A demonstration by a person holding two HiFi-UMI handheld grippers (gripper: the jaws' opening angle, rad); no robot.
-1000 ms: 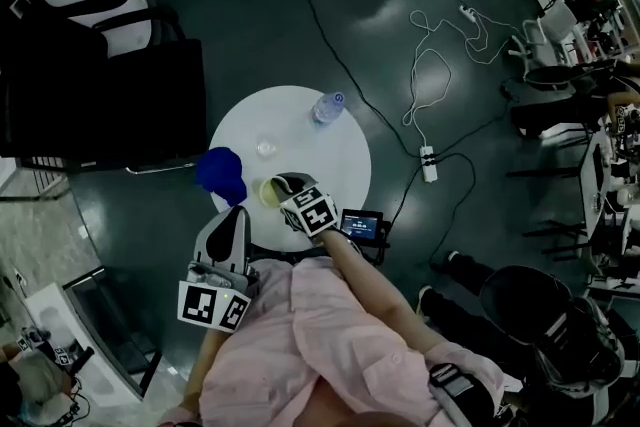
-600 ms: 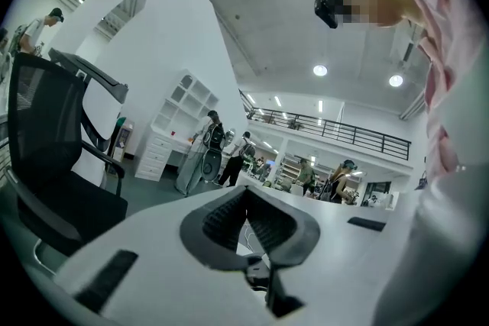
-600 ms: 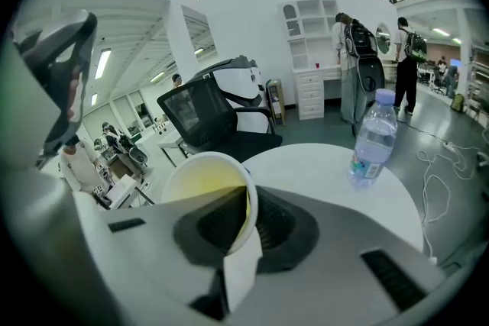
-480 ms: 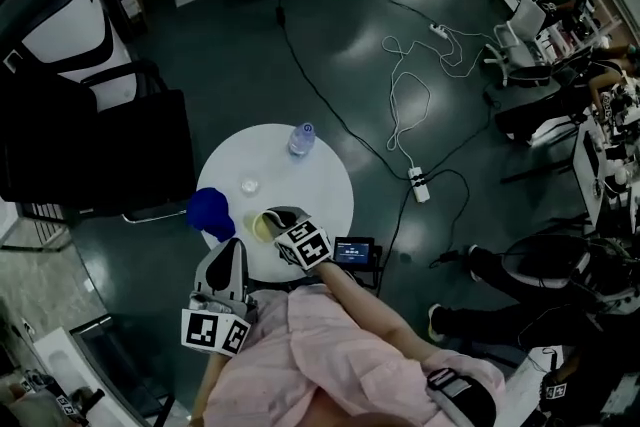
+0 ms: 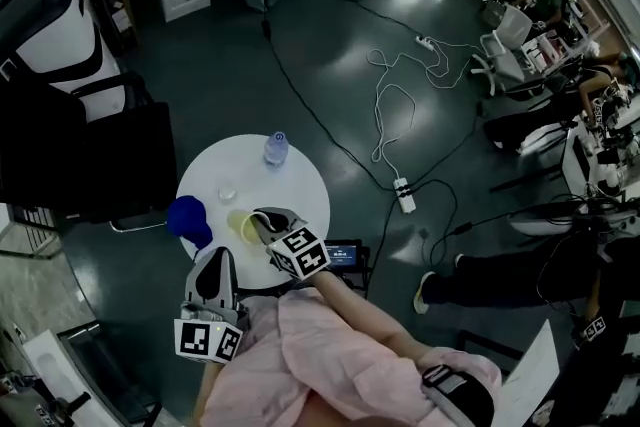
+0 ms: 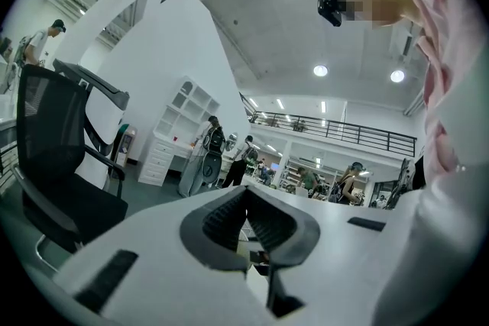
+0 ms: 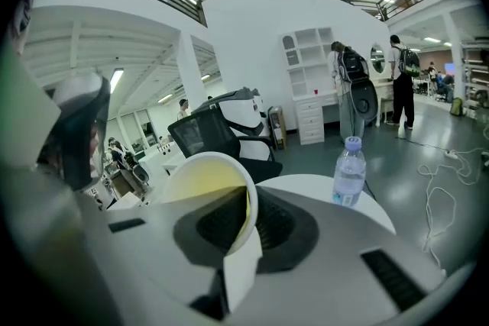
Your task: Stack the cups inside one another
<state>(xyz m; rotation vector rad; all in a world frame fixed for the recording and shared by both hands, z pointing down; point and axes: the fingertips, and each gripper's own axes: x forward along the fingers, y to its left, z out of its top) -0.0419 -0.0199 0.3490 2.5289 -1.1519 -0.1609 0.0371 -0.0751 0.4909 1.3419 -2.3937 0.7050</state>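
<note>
**While the right gripper [image 7: 248, 204] pinches a thin, round, pale yellow cup [image 7: 205, 178], the left gripper [image 6: 246, 198] holds nothing**

Where its two jaws come together, the right gripper is clamped on the wall of the cup. One jaw sits inside the cup and the other sits outside, so the rim is squeezed between them. Most of the cup sticks out to the left of the jaws. It is tipped over, and its open mouth faces back toward the gripper. From the head view, the cup hangs at the tips of this gripper, over the near part of the round white table [image 5: 300, 183].

Past the right gripper's tips and off to their right, a clear plastic water bottle [image 7: 348, 172] stands upright on the table. It is well apart from the cup. Ahead of the tips and a bit to the left, a small clear round thing [image 5: 227, 196] lies on the table. It is too small to tell what it is.

The left gripper has its jaws pressed together with nothing between them. It sits left of the right gripper and off the table's edge. A rounded blue thing [image 5: 188, 218] is near its tips, just beside the table. I cannot tell what that is. A black mesh office chair [image 6: 53, 156] stands far off to this gripper's left.
</note>
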